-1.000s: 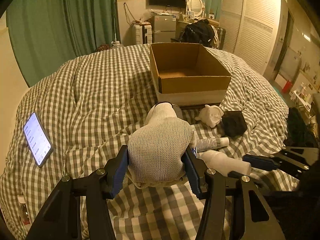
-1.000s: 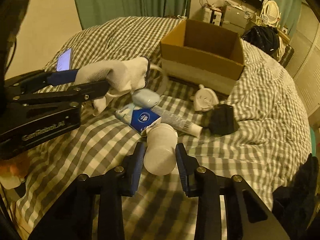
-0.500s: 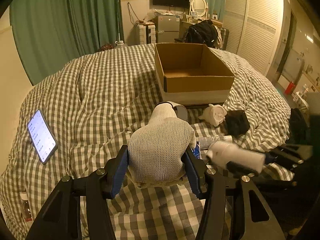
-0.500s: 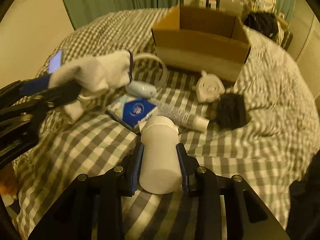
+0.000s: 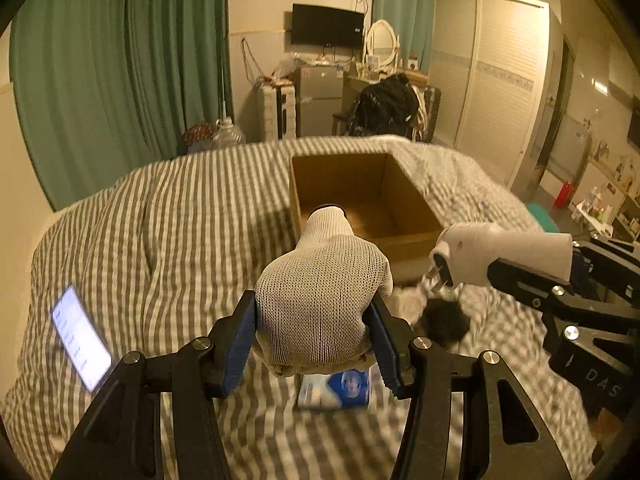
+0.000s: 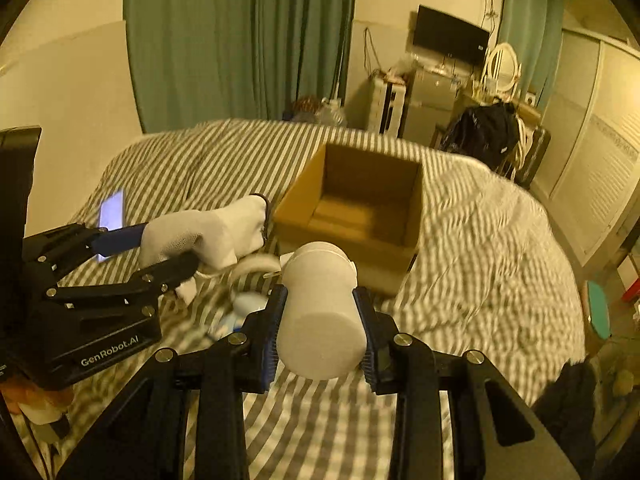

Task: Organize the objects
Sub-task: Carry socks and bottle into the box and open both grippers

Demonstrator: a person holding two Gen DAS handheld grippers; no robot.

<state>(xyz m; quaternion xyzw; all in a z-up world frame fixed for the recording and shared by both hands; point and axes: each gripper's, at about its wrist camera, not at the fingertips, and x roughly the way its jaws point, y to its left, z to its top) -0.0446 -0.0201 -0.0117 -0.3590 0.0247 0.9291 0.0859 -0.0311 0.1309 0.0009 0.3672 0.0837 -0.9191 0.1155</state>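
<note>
Two grippers are both loaded. From the left wrist view, the left gripper [image 5: 314,346] is clamped on a white knit glove [image 5: 320,300], its cuff pointing toward the open cardboard box [image 5: 360,200] that sits on the checked bed [image 5: 180,220] toward the far edge. Right of the glove, the right gripper [image 5: 532,268] holds a white plug adapter [image 5: 500,252] (metal prongs showing at its near end) just in front of the box's near right corner. Below the glove a blue-and-white packet [image 5: 336,392] lies on the bed, a black object [image 5: 446,322] to its right, and a lit phone [image 5: 80,338] near the left edge.

From the right wrist view, the right gripper [image 6: 320,334] is closed around the adapter [image 6: 320,320], raised above the bed [image 6: 460,260] short of the box [image 6: 360,208]. The left gripper [image 6: 168,254] carries the glove [image 6: 212,236] near the box's near left corner; the phone [image 6: 112,214] lies behind it.
</note>
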